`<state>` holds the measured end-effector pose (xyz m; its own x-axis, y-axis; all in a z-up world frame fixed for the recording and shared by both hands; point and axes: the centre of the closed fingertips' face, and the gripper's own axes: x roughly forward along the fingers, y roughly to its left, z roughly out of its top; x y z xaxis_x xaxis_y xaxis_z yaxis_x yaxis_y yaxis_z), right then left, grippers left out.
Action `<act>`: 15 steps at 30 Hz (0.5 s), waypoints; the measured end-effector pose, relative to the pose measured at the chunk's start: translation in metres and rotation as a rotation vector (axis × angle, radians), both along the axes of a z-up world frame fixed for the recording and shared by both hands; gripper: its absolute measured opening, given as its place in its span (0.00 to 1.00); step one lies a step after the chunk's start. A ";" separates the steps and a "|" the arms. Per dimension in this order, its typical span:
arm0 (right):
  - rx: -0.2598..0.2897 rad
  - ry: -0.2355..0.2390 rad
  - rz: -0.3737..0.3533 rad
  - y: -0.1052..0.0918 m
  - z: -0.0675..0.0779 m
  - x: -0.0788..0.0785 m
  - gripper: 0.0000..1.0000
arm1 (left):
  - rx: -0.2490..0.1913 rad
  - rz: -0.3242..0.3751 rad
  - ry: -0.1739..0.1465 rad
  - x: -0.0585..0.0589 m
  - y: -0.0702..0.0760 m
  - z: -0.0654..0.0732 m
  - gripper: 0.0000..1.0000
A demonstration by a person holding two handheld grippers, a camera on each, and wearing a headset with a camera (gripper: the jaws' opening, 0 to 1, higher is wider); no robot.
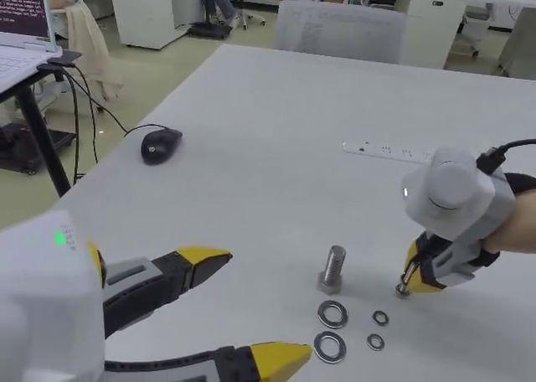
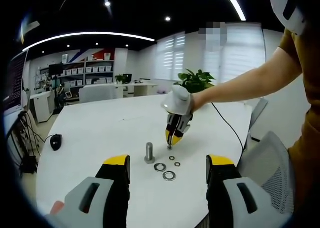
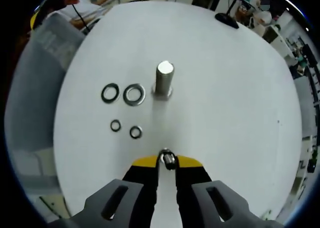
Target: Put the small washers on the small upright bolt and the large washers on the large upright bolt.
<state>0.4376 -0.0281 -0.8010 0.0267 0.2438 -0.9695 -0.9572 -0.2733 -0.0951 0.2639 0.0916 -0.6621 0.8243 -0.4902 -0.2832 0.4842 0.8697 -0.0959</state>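
An open-plan office, with a white desk (image 1: 276, 147) carrying a computer mouse (image 1: 160, 143) near its left edge. At the front edge the left gripper (image 1: 266, 305) hangs wide open and empty. The large bolt (image 1: 333, 269) stands upright, with two large washers (image 1: 332, 314) and two small washers (image 1: 380, 318) lying flat before it. The right gripper (image 1: 410, 280) is closed on what looks like the small bolt (image 1: 403, 290), which touches the desk. The step appears to be standing that bolt up. Next it must be released without tipping.

A small metal piece (image 3: 169, 161), possibly the small bolt, sits mostly hidden between the right gripper (image 3: 167, 164) tips
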 end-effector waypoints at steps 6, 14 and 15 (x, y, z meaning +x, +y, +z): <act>-0.002 0.011 0.000 -0.003 -0.009 0.002 0.13 | -0.003 0.008 0.007 0.000 0.002 -0.004 0.62; 0.001 0.011 -0.005 -0.007 -0.014 0.004 0.18 | 0.000 0.008 0.014 -0.001 0.002 -0.006 0.61; 0.003 0.012 -0.006 -0.009 -0.013 0.004 0.18 | 0.001 0.008 0.015 -0.001 0.001 -0.007 0.61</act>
<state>0.4415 -0.0367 -0.8142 0.0171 0.2461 -0.9691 -0.9600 -0.2669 -0.0848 0.2633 0.0930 -0.6690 0.8240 -0.4831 -0.2962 0.4755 0.8738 -0.1024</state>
